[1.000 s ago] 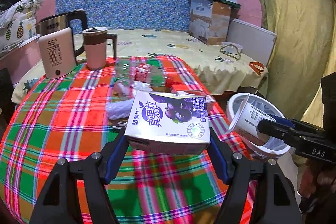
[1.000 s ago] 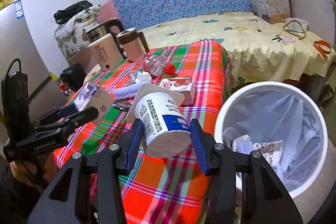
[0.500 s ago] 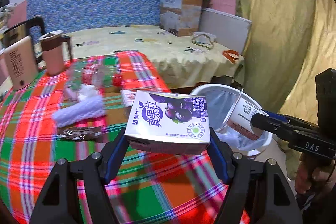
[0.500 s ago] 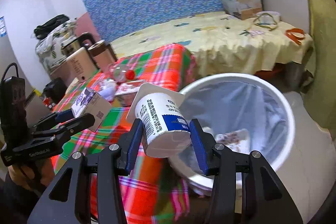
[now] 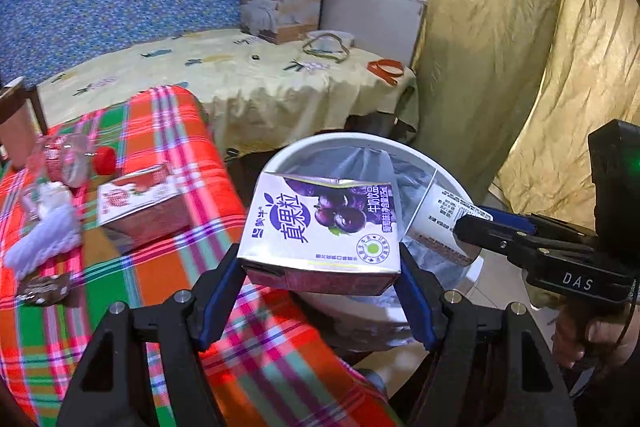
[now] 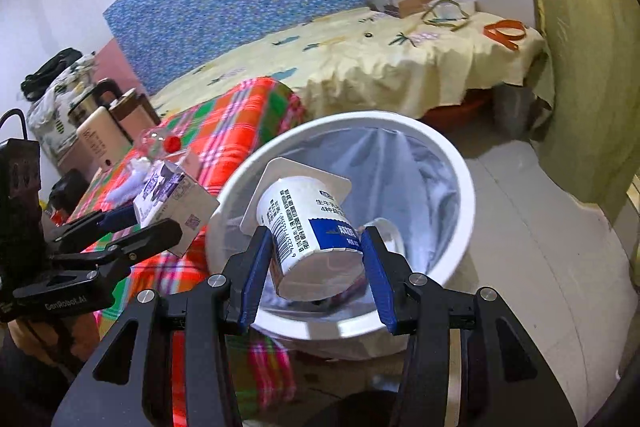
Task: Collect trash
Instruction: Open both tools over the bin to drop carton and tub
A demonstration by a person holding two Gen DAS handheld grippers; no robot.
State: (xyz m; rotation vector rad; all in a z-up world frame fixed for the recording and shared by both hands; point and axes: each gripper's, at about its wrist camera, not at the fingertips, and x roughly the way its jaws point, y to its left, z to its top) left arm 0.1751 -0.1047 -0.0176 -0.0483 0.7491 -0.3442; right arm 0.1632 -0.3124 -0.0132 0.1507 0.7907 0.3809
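Grip check, both sides: I saw the left gripper (image 5: 320, 267) clamping a purple-and-white cardboard milk carton (image 5: 320, 227) between its blue pads, beside the white round lined bin (image 6: 460, 163). Right gripper (image 6: 316, 263) clamped a white plastic yogurt cup (image 6: 304, 223), tilted over the bin's mouth.

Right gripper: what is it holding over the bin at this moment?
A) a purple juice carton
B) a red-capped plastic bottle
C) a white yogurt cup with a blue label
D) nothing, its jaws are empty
C: in the right wrist view the right gripper has its blue pads pressed on the white yogurt cup, which hangs above the lined white trash bin.
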